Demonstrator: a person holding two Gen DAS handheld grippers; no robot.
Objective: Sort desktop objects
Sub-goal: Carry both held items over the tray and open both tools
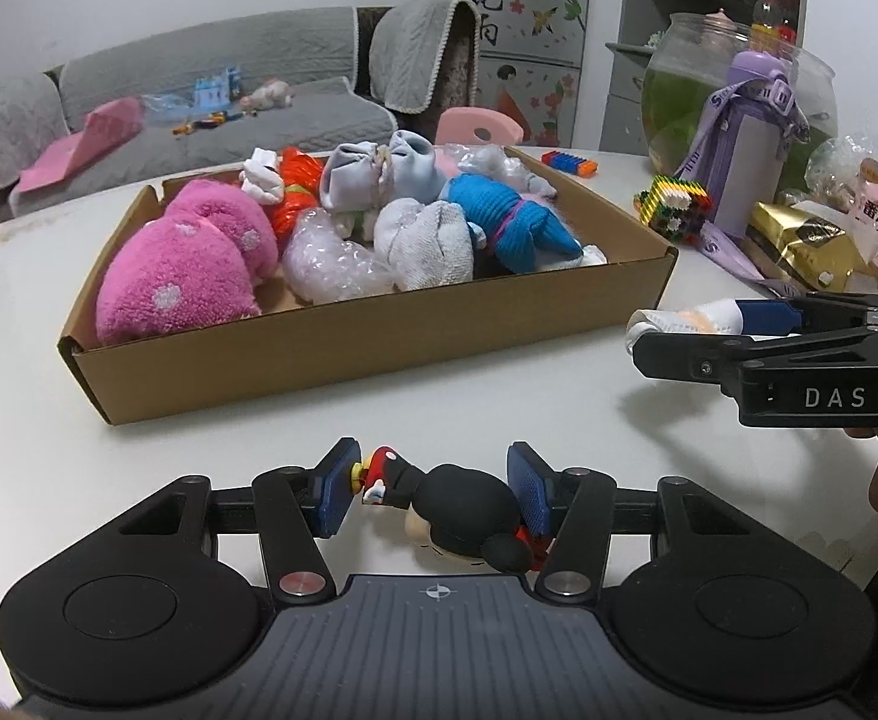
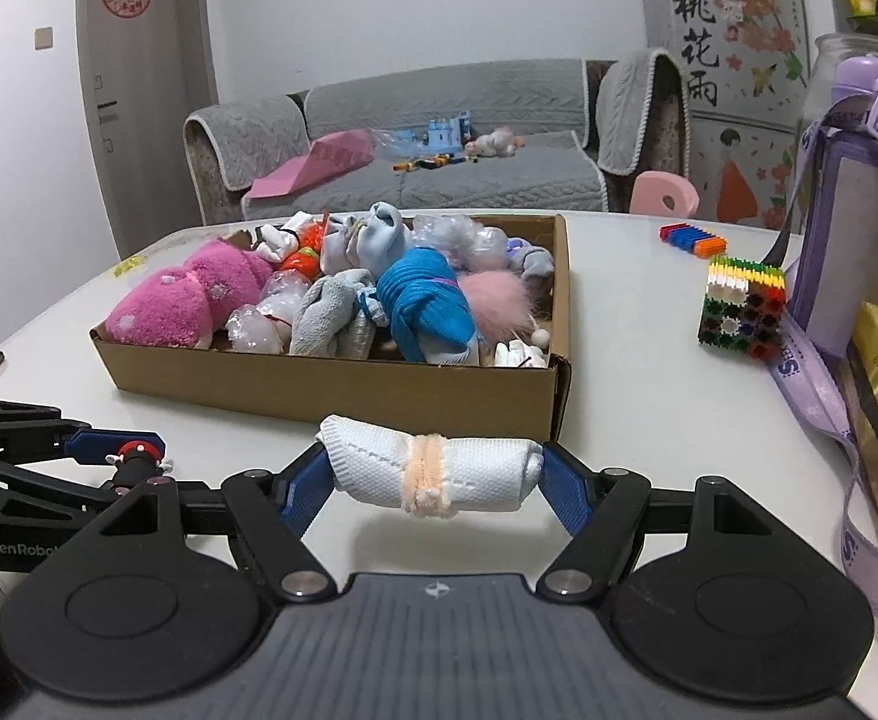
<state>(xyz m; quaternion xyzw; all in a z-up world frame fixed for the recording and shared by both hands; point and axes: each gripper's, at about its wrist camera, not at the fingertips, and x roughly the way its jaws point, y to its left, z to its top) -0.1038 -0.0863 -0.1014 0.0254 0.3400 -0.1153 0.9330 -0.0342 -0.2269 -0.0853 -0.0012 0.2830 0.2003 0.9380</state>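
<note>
My left gripper is shut on a Mickey Mouse figure, held sideways above the white table, in front of the cardboard box. My right gripper is shut on a rolled white sock tied with a peach band, held just in front of the box's near wall. The box holds pink plush, blue and grey rolled socks and bubble wrap. The right gripper with the sock shows in the left wrist view; the left gripper with the figure shows in the right wrist view.
To the right of the box stand a multicoloured block cube, a purple bottle with a strap, a fish bowl and snack bags. A small coloured block strip lies behind. A sofa stands beyond the table.
</note>
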